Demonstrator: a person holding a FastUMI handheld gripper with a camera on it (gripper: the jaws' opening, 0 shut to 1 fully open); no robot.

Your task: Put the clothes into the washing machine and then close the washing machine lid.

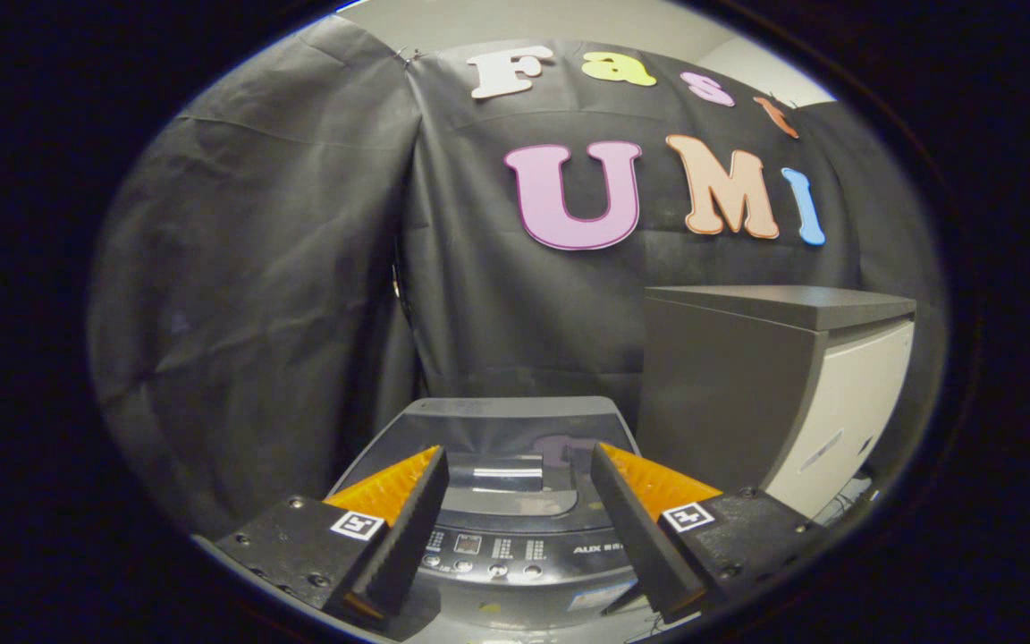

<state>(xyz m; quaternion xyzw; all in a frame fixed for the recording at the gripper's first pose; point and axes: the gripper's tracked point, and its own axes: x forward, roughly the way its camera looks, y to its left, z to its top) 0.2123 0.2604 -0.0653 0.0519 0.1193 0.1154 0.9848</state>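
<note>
A grey top-loading washing machine (515, 537) stands below and just ahead of my fingers. Its glass lid (515, 438) lies flat and shut over the tub, with a handle (508, 474) at its near edge and a control panel (488, 550) with buttons in front. My gripper (519, 461) hovers above the panel, open, with nothing between its fingers; the lid handle sits in the gap between them.
A grey cabinet (747, 376) with a white front stands right beside the machine, taller than its lid. Black cloth walls close in behind and to the left of the machine.
</note>
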